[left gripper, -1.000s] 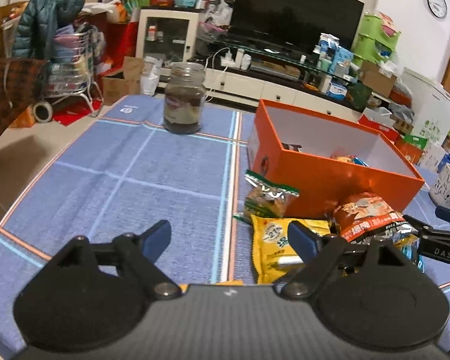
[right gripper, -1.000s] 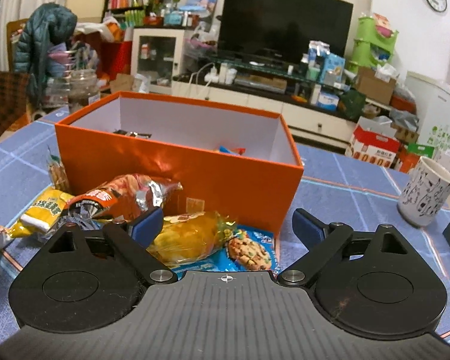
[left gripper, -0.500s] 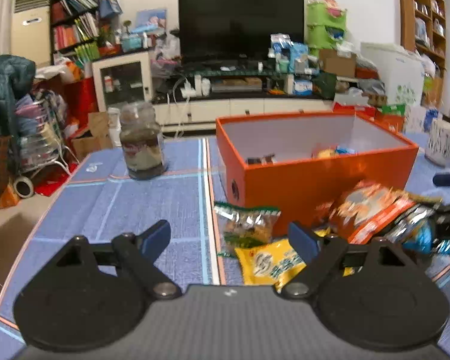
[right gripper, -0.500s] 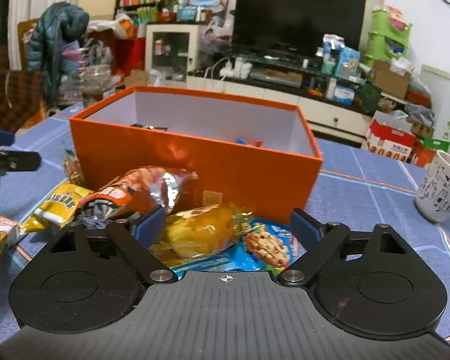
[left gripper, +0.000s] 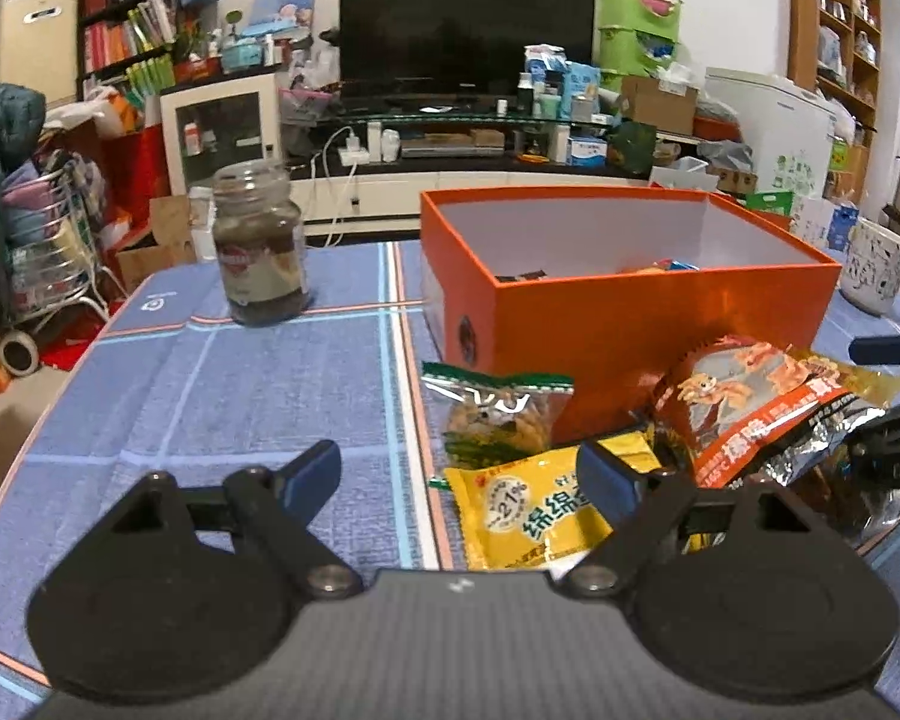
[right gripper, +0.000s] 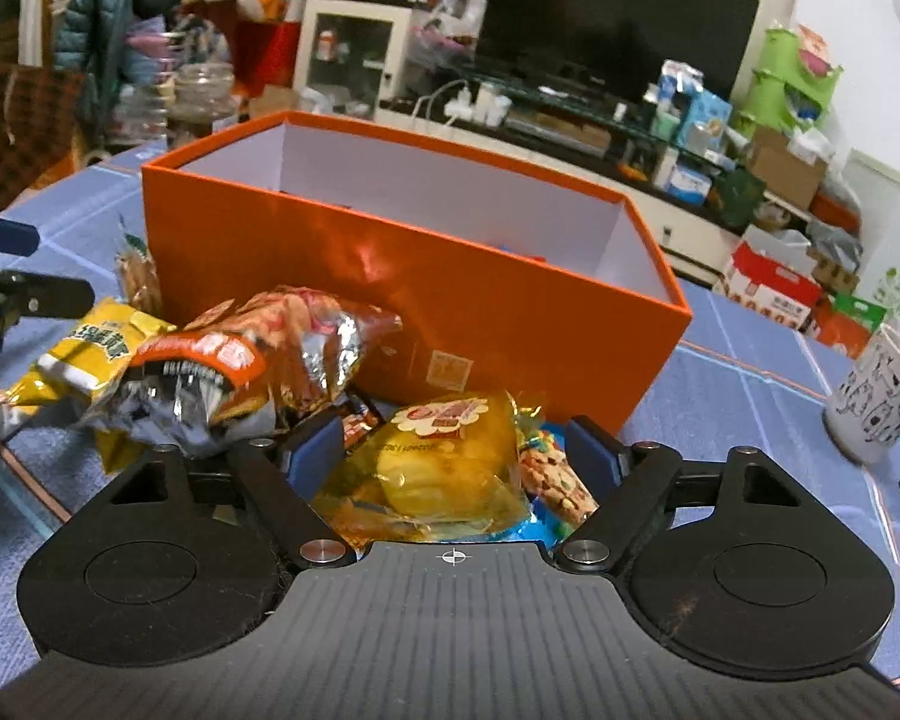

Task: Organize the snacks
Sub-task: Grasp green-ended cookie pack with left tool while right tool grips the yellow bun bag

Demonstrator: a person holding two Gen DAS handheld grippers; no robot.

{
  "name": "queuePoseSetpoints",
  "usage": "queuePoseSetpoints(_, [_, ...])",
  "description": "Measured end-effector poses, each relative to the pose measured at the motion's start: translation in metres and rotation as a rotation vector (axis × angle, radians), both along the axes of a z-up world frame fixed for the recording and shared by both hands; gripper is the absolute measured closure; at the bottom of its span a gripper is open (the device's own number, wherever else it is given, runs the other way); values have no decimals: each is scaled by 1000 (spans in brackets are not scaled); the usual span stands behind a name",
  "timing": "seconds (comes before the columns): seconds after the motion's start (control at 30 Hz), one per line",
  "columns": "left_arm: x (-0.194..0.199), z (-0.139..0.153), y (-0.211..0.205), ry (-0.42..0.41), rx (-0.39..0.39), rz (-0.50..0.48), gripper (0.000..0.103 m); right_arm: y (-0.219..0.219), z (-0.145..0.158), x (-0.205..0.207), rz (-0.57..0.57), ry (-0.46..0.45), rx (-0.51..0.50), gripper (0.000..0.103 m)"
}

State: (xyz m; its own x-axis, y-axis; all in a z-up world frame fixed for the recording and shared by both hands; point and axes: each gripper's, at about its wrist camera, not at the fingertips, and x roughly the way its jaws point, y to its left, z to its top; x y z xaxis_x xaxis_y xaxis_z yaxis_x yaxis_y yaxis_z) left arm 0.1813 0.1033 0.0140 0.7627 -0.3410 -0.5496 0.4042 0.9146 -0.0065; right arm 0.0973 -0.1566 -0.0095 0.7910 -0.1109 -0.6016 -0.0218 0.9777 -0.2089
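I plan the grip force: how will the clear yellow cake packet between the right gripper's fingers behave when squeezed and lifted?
The yellow cake packet looks puffy, so it probably squashes easily. Its glossy, crinkled film may slip. It likely weighs little for its bulk.

Standing open-topped: an orange box (right gripper: 426, 276), white inside, a few small packets lying on its floor. Leaning against its near wall: a red-orange foil bag (right gripper: 252, 360). Lying just before the box: a clear yellow cake packet (right gripper: 438, 468), a blue cookie packet (right gripper: 552, 480), a yellow packet (left gripper: 528, 510) and a green-topped packet (left gripper: 498, 414).
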Motion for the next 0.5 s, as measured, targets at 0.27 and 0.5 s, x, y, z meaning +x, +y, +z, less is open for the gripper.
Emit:
queuePoseSetpoints(0.27, [16,-7,-3,30,-61,-24,17,-26,-7,17,-34,86,232,45])
queuePoseSetpoints(0.5, [32,-11,-10,61,-133,-9,17,-31,-10,18,-38,123,298,55])
